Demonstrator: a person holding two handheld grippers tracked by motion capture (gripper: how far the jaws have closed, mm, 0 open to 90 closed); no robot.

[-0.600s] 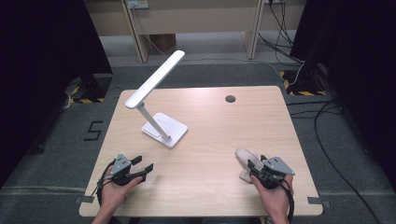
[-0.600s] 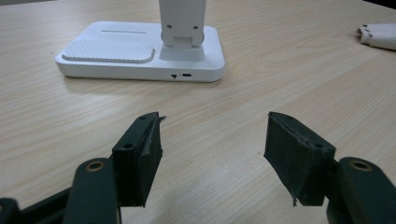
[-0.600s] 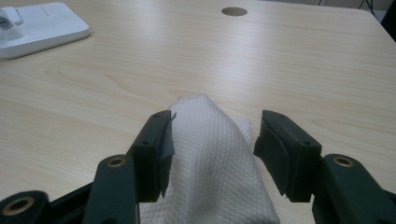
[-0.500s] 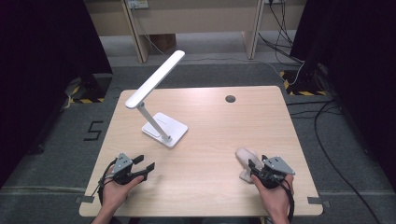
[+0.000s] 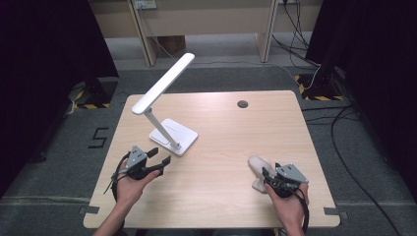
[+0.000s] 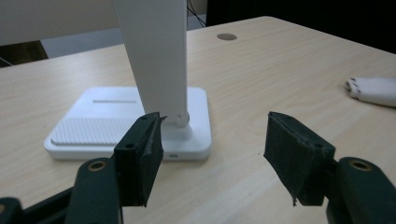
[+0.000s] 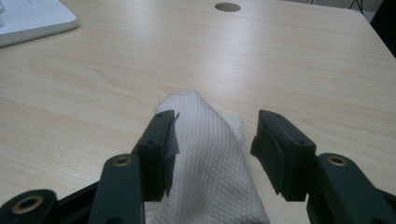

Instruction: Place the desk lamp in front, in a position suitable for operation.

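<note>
- One wooden table (image 5: 221, 123) stood in the high view, and on it one white desk lamp (image 5: 167, 105) and one folded white cloth (image 5: 259, 169); two hand-held grippers worked over it.
- One round cable hole (image 5: 242, 104) sat in the tabletop, beyond the lamp's base and toward the far edge.
- The left gripper (image 5: 160, 156) hovered just in front of the lamp's base, on the side nearest the person, with its jaws spread wide and nothing between them; in the left gripper view (image 6: 212, 158) the base and the foot of the lamp's stem lay just past the jaws.
- The right gripper (image 7: 212, 149) lay well to the right of the lamp, near the table's front edge, its jaws spread to either side of the cloth; whether the pads touched the cloth could not be told.
- The cloth rested flat on the table, well apart from the lamp, with its far end pointing toward the cable hole.
- The only writing to be read was a figure "5" (image 5: 99, 137) marked on the floor, left of the lamp and beside the table's left edge; no brand could be read on the lamp.
- Bare wood lay open between the lamp's base and the cloth, and from the lamp out to the table's far right corner.
</note>
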